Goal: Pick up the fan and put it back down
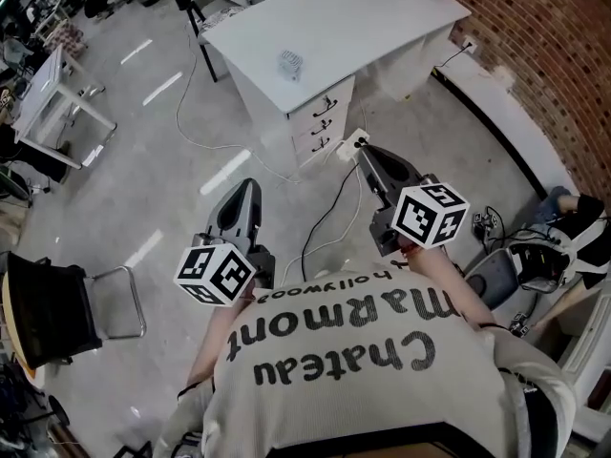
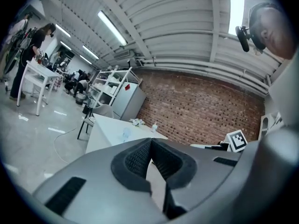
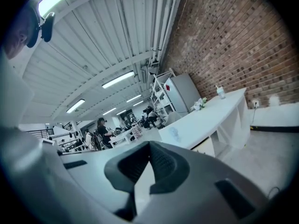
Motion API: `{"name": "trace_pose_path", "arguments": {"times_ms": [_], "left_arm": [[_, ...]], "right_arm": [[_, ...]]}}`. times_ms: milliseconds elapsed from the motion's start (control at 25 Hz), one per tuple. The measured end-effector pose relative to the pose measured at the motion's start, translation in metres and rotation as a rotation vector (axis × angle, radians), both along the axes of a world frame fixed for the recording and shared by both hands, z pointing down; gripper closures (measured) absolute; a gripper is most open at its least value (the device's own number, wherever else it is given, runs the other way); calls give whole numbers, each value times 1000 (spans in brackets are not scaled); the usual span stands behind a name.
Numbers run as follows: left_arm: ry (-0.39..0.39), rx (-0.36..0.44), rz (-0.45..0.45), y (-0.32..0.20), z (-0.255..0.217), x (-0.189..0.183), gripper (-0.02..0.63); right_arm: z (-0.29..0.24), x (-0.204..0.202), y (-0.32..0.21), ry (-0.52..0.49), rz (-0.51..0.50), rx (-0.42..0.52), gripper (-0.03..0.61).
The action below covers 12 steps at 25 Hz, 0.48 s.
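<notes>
— Grippers first: how do they stand?

— The left gripper (image 2: pixel 150 143) has its two dark ribbed pads pressed tip to tip with nothing between them. The right gripper (image 3: pixel 149 146) is the same, closed and empty. In the head view the person holds them out side by side above the glossy grey floor (image 1: pixel 172 189), and each one carries its cube of black-and-white square markers.

— And the fan?

— The small, pale, translucent fan (image 1: pixel 289 63) stands on the white rectangular desk (image 1: pixel 382 12), on the near left part of its top. It is at about twelve o'clock from the left gripper and eleven o'clock from the right. It is well apart from both, and neither touches it. It shows too small for its details to be told.

— What lies round the desk?

— A white drawer unit with black handles (image 1: pixel 320 122) sits under the desk's near end. A white power strip (image 1: pixel 353 143) lies on the floor just beside it, at four o'clock. A black cable (image 1: pixel 320 227) runs from there towards the person. A red brick wall (image 1: pixel 535 36) stands at two o'clock, beyond the desk. A black chair with a chrome frame (image 1: pixel 48 308) stands at nine o'clock from the person.
</notes>
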<state>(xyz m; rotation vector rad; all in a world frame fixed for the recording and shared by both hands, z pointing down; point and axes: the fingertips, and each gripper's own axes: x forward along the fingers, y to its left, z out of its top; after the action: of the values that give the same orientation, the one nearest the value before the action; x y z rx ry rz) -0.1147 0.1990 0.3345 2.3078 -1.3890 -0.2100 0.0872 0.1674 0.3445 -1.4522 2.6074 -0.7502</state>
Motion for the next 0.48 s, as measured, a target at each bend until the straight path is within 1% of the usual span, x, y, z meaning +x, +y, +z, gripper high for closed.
{"name": "trace_pose_path", "arguments": {"times_ms": [240,480], "left_arm": [[0,-101,-13,-7,37,-8,612],[16,-110,-26,-23,49,-15,612]], "right_arm": [[38,-15,-9,29,-11,-121,575],[53,-26,-28,29,-28,-163,575]]}}
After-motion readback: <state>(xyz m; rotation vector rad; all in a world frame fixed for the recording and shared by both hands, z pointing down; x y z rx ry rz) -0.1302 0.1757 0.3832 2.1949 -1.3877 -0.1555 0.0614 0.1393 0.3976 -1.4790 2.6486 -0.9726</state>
